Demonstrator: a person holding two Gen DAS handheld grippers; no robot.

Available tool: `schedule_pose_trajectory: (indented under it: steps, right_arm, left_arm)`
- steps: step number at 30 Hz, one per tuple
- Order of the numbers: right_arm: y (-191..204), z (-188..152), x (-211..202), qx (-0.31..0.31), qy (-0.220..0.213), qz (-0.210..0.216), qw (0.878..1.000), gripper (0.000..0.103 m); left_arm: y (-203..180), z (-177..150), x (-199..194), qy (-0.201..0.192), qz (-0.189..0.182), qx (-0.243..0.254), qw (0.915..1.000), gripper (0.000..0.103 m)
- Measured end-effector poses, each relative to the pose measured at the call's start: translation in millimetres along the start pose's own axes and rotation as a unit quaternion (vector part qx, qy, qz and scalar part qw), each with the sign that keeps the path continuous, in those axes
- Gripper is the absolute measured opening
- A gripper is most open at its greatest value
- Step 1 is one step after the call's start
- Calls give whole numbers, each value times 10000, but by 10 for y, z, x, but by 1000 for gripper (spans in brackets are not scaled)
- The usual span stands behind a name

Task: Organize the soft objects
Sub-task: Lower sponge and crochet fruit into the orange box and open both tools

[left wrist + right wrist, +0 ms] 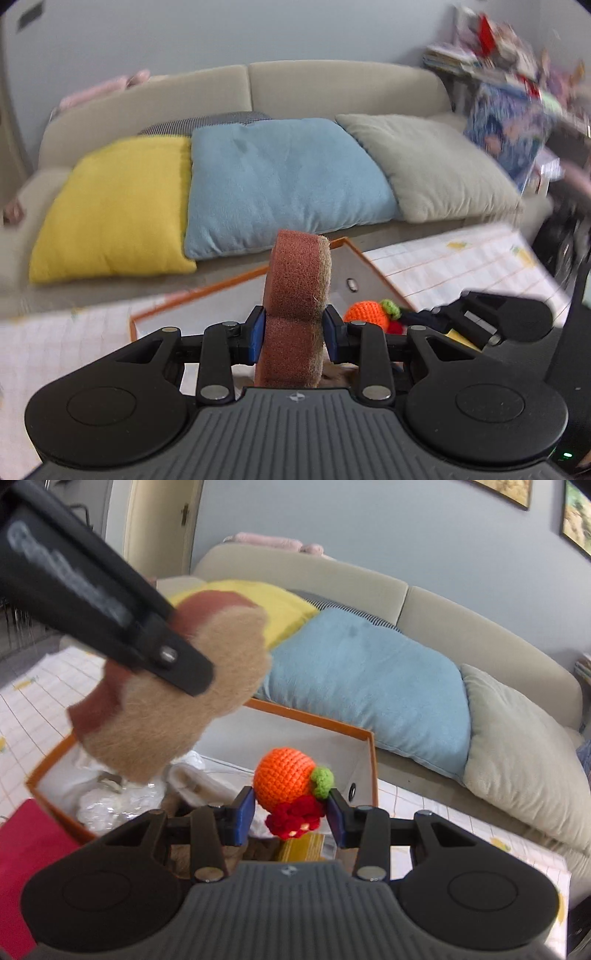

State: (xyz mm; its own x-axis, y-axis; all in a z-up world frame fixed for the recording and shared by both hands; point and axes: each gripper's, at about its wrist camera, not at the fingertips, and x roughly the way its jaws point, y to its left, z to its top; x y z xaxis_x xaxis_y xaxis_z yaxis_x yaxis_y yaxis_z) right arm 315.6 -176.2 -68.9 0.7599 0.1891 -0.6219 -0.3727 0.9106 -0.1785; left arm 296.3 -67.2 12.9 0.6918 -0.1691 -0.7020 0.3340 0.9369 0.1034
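My left gripper (pixel 294 332) is shut on a brown and tan sponge (pixel 295 291), held upright above an orange-rimmed white box (pixel 236 299). In the right wrist view the sponge (pixel 177 709) hangs over the box (pixel 364 749) at the left, with the left gripper's finger across it. My right gripper (pixel 290 812) is shut on an orange crocheted toy (pixel 284 775) with a green leaf and a red part, held above the box. The toy also shows in the left wrist view (pixel 369 314).
The box holds white wrapping (pixel 110 805) and a yellow item (pixel 306 845). It stands on a white checked tablecloth (pixel 461 266). Behind is a beige sofa (pixel 332 88) with yellow (pixel 114 210), blue (pixel 284 181) and grey (pixel 439 166) cushions. A red object (pixel 26 864) lies at the left.
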Motion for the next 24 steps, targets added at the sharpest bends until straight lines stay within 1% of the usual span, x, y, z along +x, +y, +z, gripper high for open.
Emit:
schedule_pose_trajectory:
  steps: [2, 4, 7, 9, 11, 12, 13, 15, 16, 17, 18, 20, 22, 23, 24]
  right_arm:
    - [59, 11, 114, -218, 107, -38, 9997, 41]
    - [90, 0, 184, -331, 223, -26, 9992, 41]
    - [78, -16, 251, -378, 367, -32, 9986, 41]
    - [65, -5, 297, -308, 454, -19, 9985, 41]
    - [58, -11, 365, -281, 538, 6, 9982, 42]
    - [54, -15, 383, -265, 565, 13, 9981, 42]
    - [52, -20, 402, -252, 595, 4, 9979, 42]
    - [59, -18, 417, -272, 620, 0, 9977, 42]
    - [68, -22, 411, -290, 609, 0, 9977, 42]
    - [73, -27, 404, -309, 578, -5, 9978, 44]
    - [77, -32, 404, -326, 560, -16, 9979, 46]
    - [96, -33, 357, -349, 534, -25, 9980, 48]
    - [104, -32, 275, -333, 494, -56, 9982, 55]
    - [99, -31, 233, -310, 455, -80, 9985, 60]
    - [89, -28, 177, -277, 410, -97, 9987, 62]
  left_arm:
    - [-85, -14, 150, 55, 185, 592, 9981, 36]
    - [-116, -50, 290, 137, 284, 1018, 9943, 36]
    - [-118, -108, 447, 233, 382, 1364, 9896, 36]
    - [-92, -139, 558, 400, 446, 1415, 9881, 36]
    - [-62, -164, 619, 460, 456, 1415, 9878, 37]
    - [-49, -173, 642, 482, 513, 1417, 9874, 41]
    - [-37, -181, 656, 477, 541, 1415, 9873, 42]
    - [-29, -190, 648, 455, 563, 1418, 9872, 48]
    - [-28, -193, 634, 434, 583, 1410, 9873, 54]
    - [-21, -194, 618, 402, 590, 1385, 9878, 60]
    - [-11, -196, 595, 369, 588, 1346, 9885, 62]
    - [14, -193, 543, 312, 565, 1269, 9898, 70]
    - [35, -171, 489, 231, 549, 1213, 9908, 75]
    - [33, -166, 443, 170, 556, 1204, 9910, 77]
    - [29, -164, 384, 94, 561, 1200, 9911, 77]
